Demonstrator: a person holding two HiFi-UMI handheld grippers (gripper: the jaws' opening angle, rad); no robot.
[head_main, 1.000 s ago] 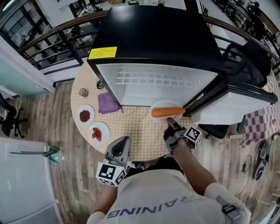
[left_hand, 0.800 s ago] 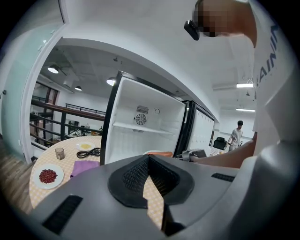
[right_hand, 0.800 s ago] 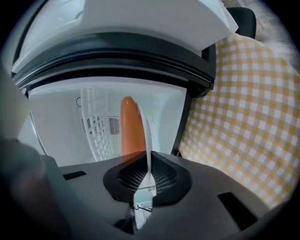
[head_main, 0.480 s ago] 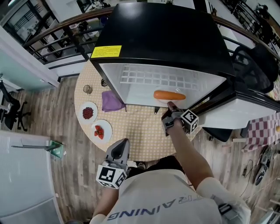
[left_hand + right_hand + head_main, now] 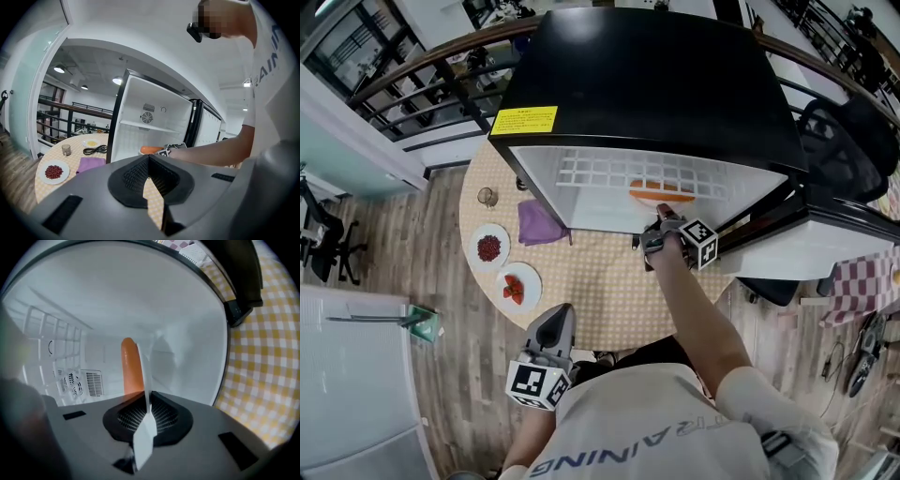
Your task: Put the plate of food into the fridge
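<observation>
While your right gripper (image 5: 661, 216) pinches the plate (image 5: 145, 373) rim inside the fridge (image 5: 600, 202), left gripper (image 5: 149, 169) closed and empty, next lower it level, then release.

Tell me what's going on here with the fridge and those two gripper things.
A person is working a gripper in each hand. The right gripper is shut on the rim of a white plate carrying a carrot, and holds it inside the open fridge, below the wire shelf. The left gripper is shut and empty, held back near the person's body. Two other plates of red food and a purple cloth sit on the table.
</observation>
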